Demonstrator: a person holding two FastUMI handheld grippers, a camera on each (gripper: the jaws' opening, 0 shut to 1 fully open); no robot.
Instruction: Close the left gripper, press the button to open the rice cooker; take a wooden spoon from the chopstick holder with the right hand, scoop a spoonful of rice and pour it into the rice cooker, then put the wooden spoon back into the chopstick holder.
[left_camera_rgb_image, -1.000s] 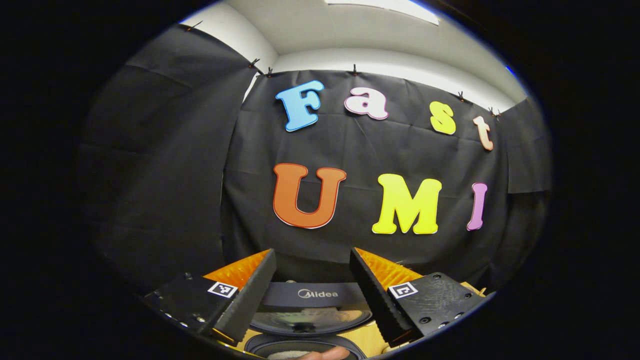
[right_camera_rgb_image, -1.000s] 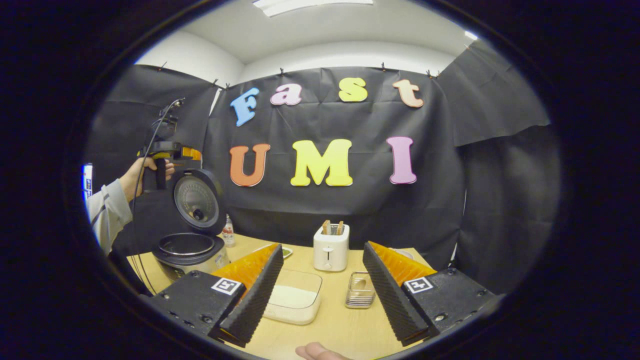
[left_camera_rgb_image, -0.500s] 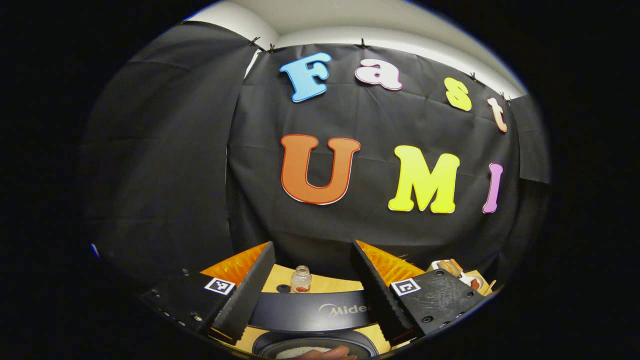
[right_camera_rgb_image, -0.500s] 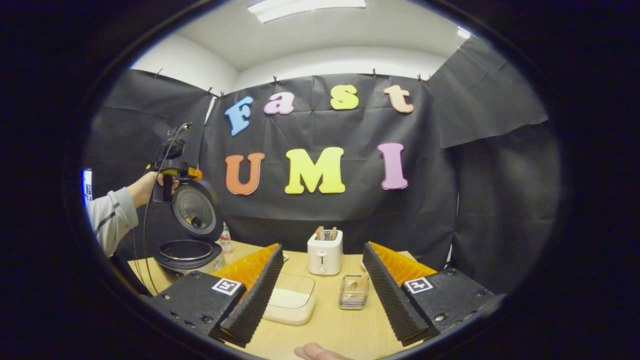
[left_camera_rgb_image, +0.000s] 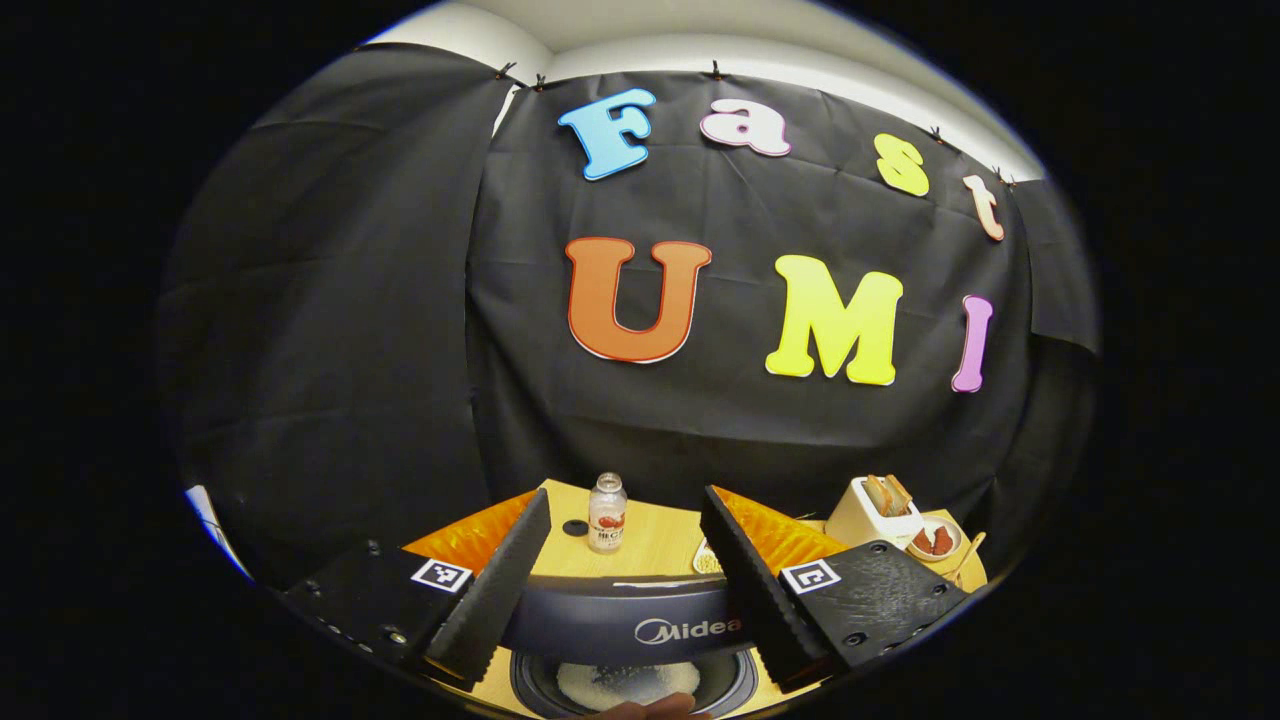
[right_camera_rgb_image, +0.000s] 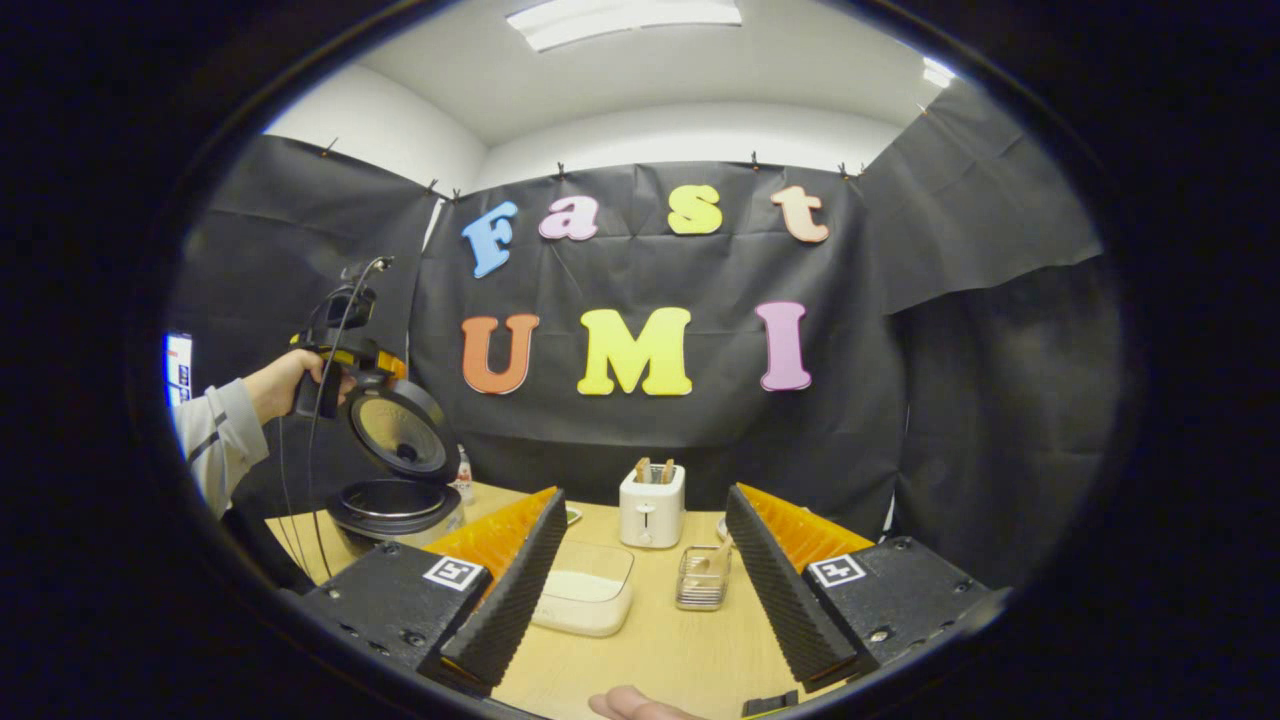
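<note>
Gaping round rice cooker, ridged wedge-shaped right claw fingers

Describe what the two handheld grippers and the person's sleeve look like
Each gripper, left and right, has two wedge-shaped fingers with ribbed inner faces, mounted on black blocks with screws and a square black-and-white marker. In the right gripper view, the left gripper seen farther off has a black handle, an orange and black body and a thin black cable hanging down. The sleeve is light grey.
</note>
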